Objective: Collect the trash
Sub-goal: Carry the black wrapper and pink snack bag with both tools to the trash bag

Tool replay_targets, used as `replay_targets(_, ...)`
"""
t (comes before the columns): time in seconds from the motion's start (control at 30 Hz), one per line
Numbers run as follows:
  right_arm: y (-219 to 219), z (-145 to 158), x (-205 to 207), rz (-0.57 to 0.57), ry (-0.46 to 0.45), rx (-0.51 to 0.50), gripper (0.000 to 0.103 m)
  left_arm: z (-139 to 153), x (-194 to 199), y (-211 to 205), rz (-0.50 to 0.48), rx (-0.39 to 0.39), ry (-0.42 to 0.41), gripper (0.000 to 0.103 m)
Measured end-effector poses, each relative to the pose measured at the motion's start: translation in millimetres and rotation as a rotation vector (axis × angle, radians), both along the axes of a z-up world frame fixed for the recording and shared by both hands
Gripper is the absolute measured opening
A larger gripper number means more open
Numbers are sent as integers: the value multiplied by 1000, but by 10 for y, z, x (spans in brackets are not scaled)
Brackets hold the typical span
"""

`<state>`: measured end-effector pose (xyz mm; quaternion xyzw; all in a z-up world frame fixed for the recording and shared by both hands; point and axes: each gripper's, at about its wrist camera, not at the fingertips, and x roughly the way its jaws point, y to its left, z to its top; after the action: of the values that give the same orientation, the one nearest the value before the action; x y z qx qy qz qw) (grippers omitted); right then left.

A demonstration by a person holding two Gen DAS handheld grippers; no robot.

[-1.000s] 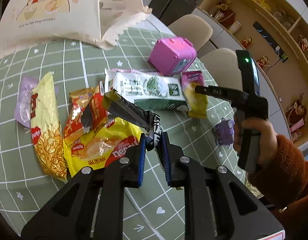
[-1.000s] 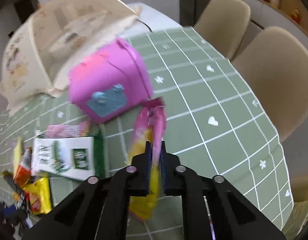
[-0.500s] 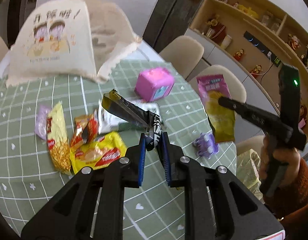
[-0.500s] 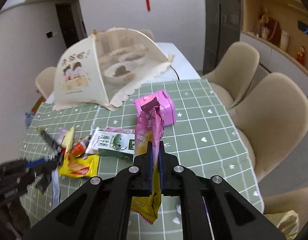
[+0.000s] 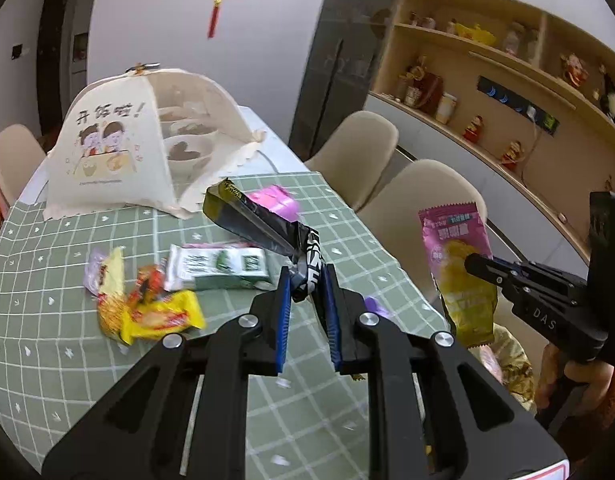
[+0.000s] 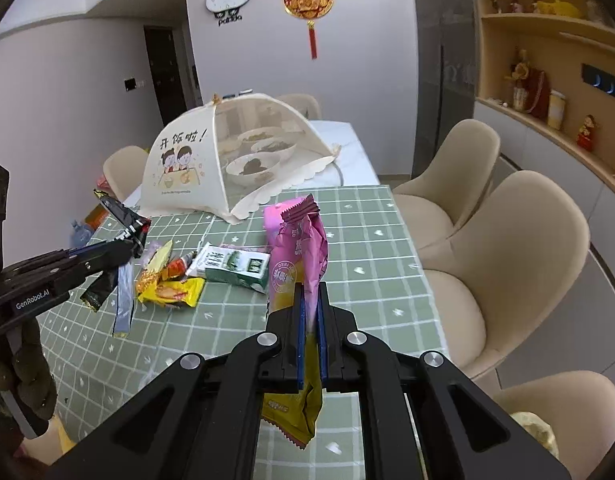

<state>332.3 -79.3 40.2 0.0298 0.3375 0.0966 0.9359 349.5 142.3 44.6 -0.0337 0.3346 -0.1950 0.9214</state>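
My left gripper [image 5: 305, 286] is shut on a black snack wrapper [image 5: 251, 220] and holds it high above the table; it also shows in the right wrist view [image 6: 107, 216]. My right gripper [image 6: 310, 300] is shut on a pink and yellow snack bag [image 6: 297, 256], lifted off the table; the bag shows in the left wrist view [image 5: 457, 268]. On the green checked tablecloth [image 6: 367, 248] lie a yellow wrapper [image 6: 175, 290], a green and white pack [image 6: 235, 264] and other small wrappers [image 5: 111, 280].
A cream mesh food cover [image 6: 223, 156] stands over bowls at the table's far end. A pink box [image 5: 273, 200] sits behind the wrappers. Beige chairs [image 6: 503, 248] line the right side. A yellowish bag [image 5: 507, 360] shows below the table edge at right.
Both grippers have lifted up and back from the table with their wrappers. The right gripper has carried the pink bag off the table to the right.
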Motion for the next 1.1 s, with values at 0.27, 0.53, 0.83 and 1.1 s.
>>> replay_targets(0.27, -779, 53, -663, -70, -46, 17, 7, 76, -555, -802, -80, 52, -43, 15)
replay_targets(0.53, -1563, 31, -1329, -182, -64, 4, 7, 49, -984, -1630, -196, 56, -49, 15)
replay_targets(0.83, -2173, -151, -1810, -296, -46, 0, 7, -84, -1267, -2342, -326, 55, -12, 15)
replay_targets(1.1, -2615, -238, -2117, -409, -49, 5, 7, -411, -1188, -2800, -506, -71, 161, 15)
